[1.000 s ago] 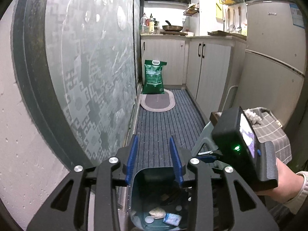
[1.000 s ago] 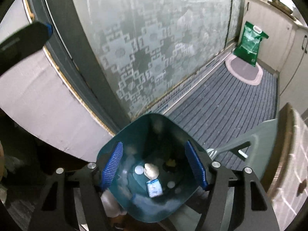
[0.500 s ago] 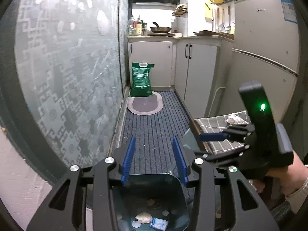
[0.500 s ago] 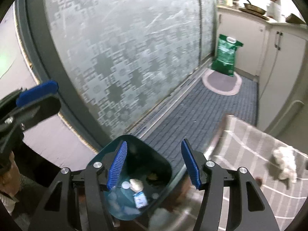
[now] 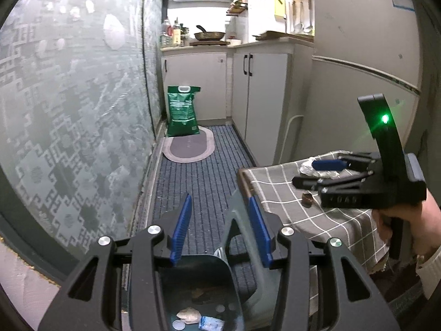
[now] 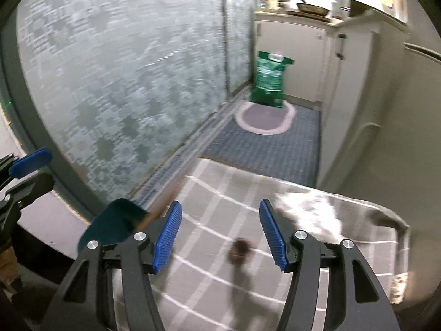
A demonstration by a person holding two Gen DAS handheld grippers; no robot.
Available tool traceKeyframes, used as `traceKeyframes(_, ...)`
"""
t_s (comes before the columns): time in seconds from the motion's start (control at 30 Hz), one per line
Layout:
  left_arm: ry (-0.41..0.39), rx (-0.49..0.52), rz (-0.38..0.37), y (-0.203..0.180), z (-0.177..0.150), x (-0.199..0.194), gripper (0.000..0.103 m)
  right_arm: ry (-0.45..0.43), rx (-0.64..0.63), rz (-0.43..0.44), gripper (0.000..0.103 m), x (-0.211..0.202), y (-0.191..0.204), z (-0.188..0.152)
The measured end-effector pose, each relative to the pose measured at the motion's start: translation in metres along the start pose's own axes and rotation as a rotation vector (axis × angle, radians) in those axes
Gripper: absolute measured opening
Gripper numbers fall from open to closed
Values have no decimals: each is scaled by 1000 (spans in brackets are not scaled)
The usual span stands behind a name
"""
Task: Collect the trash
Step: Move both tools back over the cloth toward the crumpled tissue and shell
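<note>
Where checked cloth (image 6: 209,193) covers the table, kitchen cabinets (image 5: 264,96) stand behind.

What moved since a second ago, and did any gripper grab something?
The right hand-held gripper swung from over the bin to over the checked cloth, near the white tissue. It grabbed nothing. The left hand-held gripper's jaws are opening, empty. Trash stayed in the bin.

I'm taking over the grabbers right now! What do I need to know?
Left gripper: jaws opening, nothing pinched; it hangs over the teal bin.
Right gripper: open, empty, over the checked cloth.
Done: a few scraps and a small blue packet lie in the bin.
Left: the white crumpled paper and the small brown bit on the cloth.
</note>
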State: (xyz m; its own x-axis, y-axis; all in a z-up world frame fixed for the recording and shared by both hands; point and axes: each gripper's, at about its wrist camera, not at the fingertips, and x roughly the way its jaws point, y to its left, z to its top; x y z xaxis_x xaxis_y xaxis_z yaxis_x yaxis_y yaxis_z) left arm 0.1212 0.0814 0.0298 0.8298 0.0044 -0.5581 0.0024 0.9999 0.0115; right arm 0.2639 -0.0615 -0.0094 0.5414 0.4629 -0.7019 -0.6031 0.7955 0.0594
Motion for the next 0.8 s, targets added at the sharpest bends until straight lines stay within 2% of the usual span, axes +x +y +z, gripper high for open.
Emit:
traceKeyframes(0.43, 84, 37, -89, -38, 0, 42, 49, 30, 28, -106, 58, 4, -52, -15)
traceKeyframes(0.8, 163, 56, -164, -67, -1, 73, 49, 88, 75, -97, 42, 20, -81, -25)
